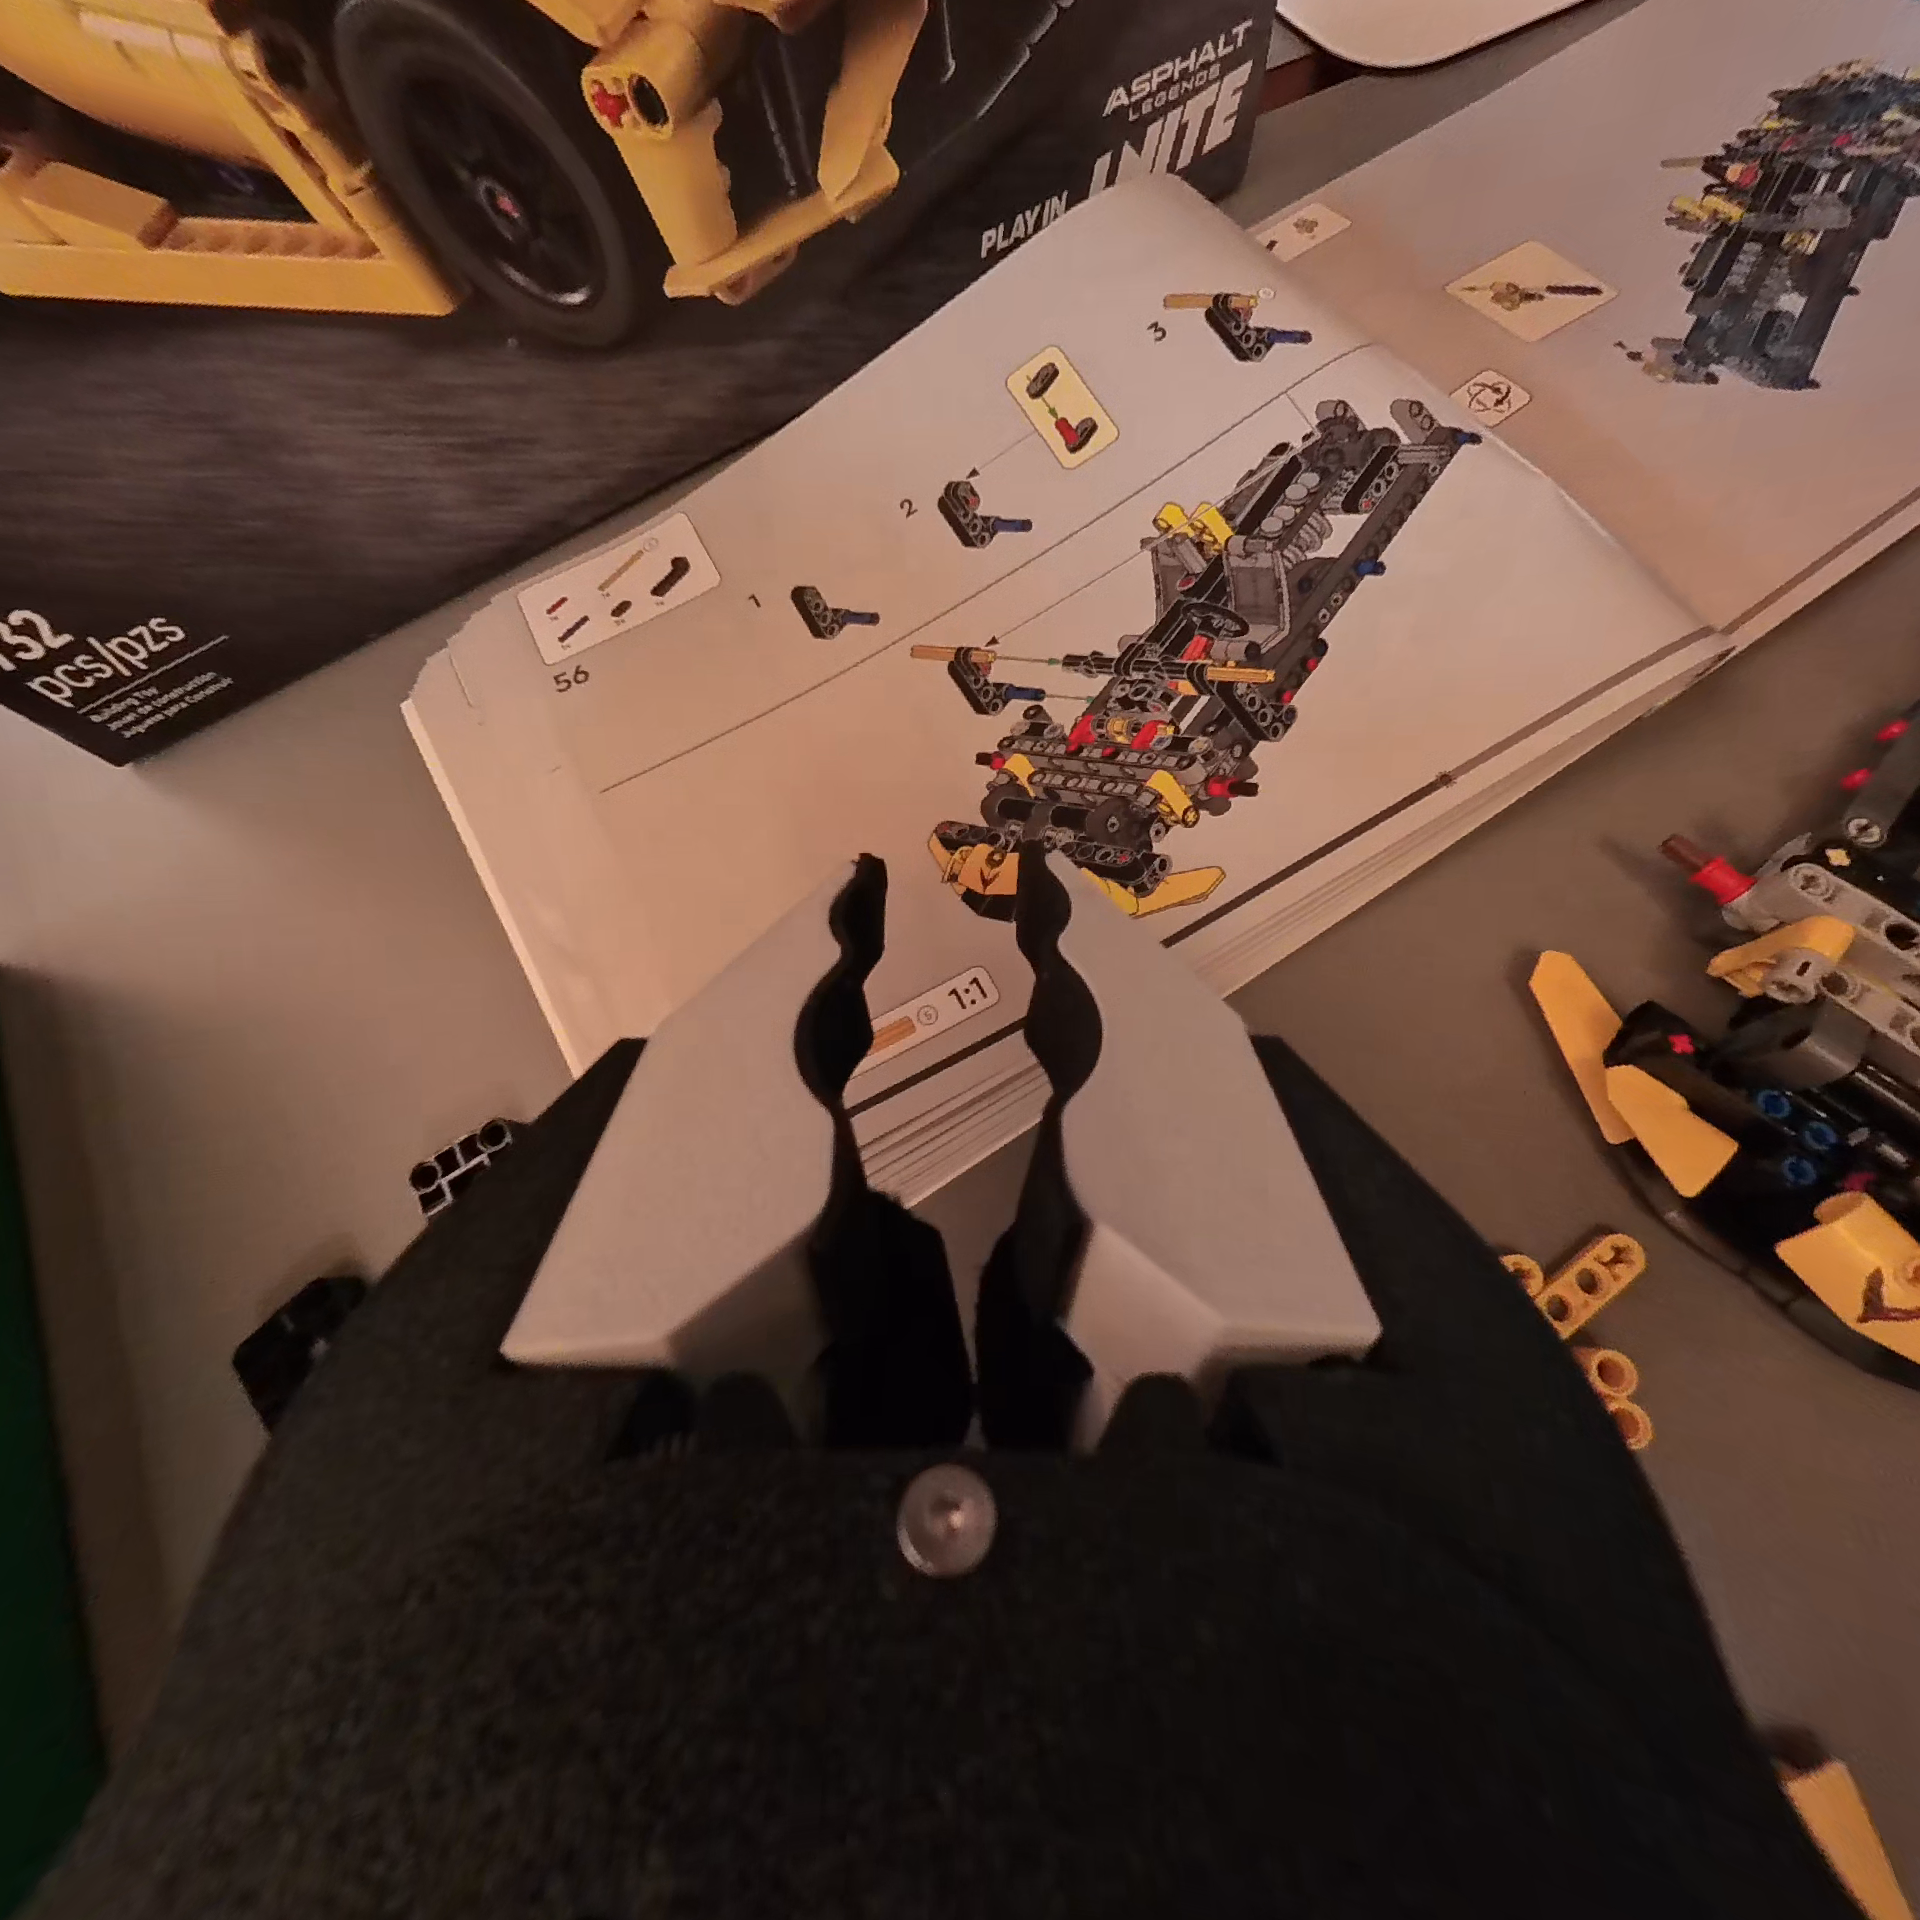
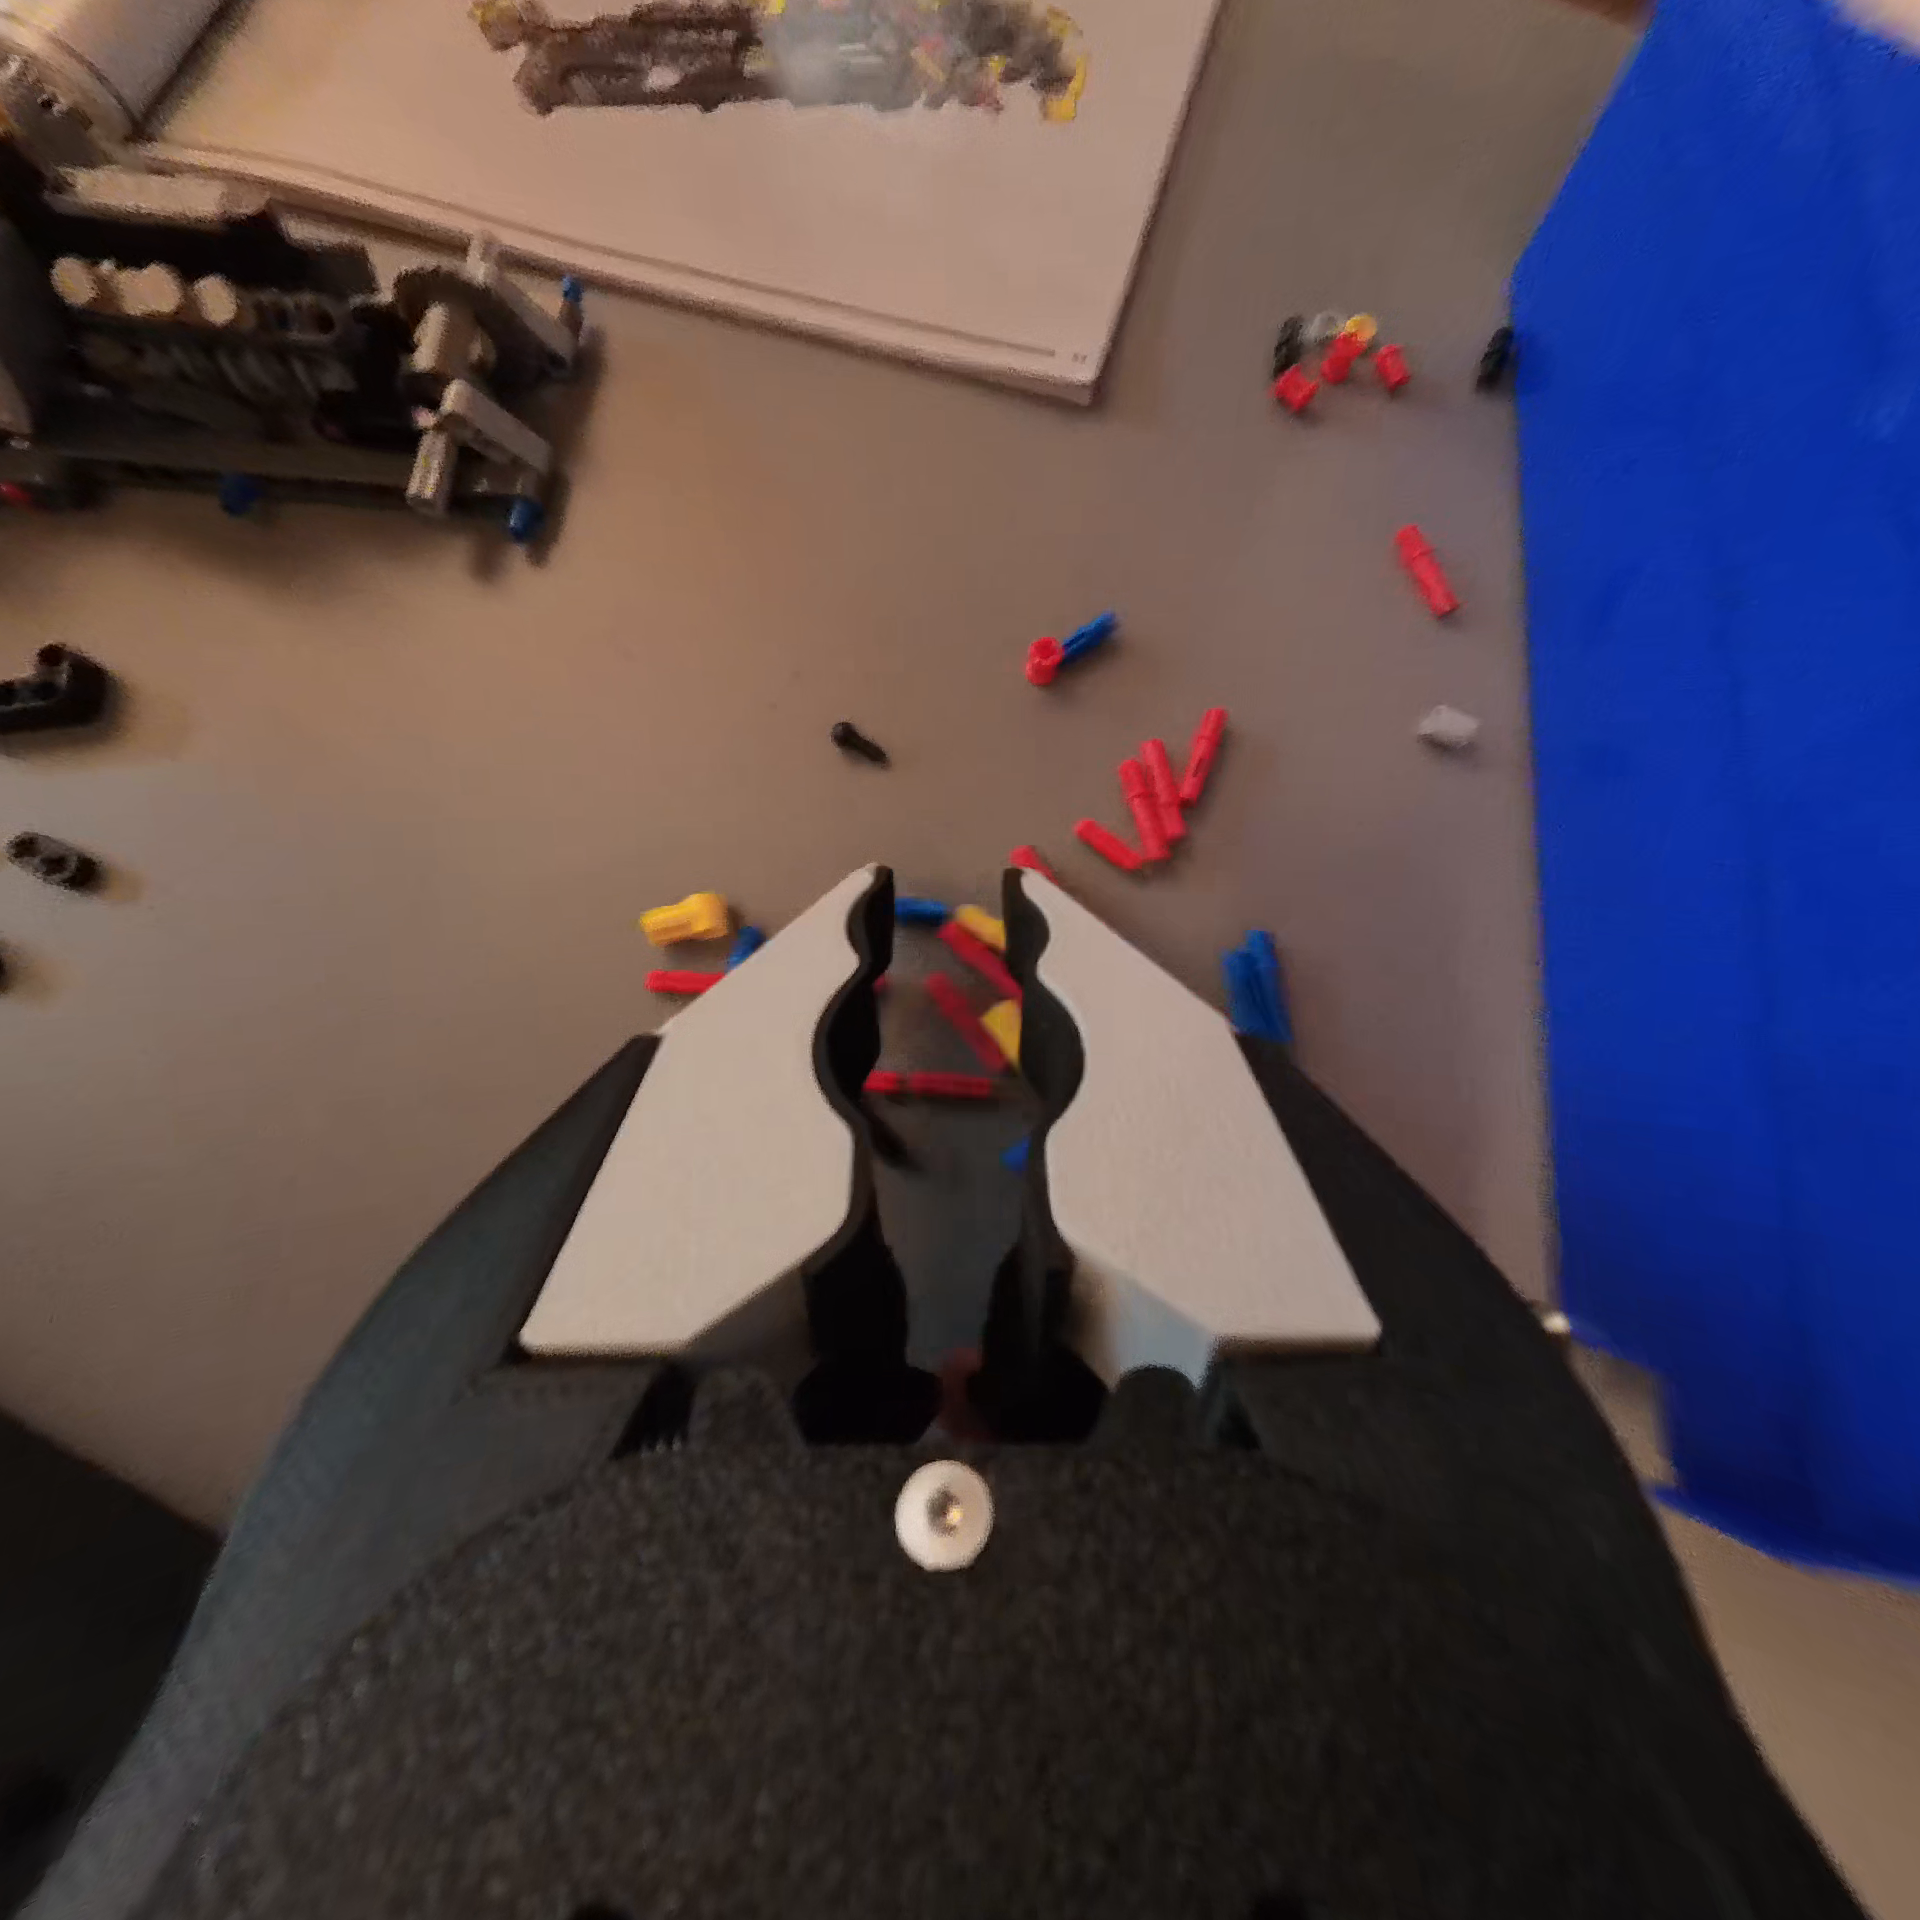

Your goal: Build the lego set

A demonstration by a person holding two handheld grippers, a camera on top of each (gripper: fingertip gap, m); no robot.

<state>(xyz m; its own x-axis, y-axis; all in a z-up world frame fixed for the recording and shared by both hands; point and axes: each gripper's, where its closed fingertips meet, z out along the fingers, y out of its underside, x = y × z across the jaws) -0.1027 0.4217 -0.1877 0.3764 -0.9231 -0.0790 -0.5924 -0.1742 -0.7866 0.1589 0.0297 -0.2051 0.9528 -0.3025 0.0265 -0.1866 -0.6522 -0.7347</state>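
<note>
Partly built lego model [image 1: 1787, 1049], black with yellow panels, at 3 o'clock of left wrist view, resting on desk [image 1: 1403, 1091]; same model [image 2: 281, 364] at 10 o'clock in right wrist view, grey and black frame with blue pins. Instruction booklet [image 1: 1039, 582] open just beside it, from centre to 1 o'clock, likely laid flat so the current step stays readable. Set box [image 1: 416, 343] from 10 to 12 o'clock, behind booklet.

Left claw [image 1: 951, 862] over lower edge of booklet, jaws narrowly apart, holding nothing; probably parked while the page is consulted. Loose yellow beams [image 1: 1579, 1283] at 4 o'clock, small black piece [image 1: 457, 1158] at 8 o'clock.

Right claw [image 2: 948, 873] above scattered pins, jaws narrowly apart, empty. Red pins [image 2: 1153, 800] at 1 o'clock of the tips; red, blue and yellow bits seen through the gap. Yellow connector [image 2: 686, 920] at 9 o'clock of tips. Judged: selecting a pin for the next step. View blurred. Blue cloth [image 2: 1725, 727] at 3 o'clock.
</note>
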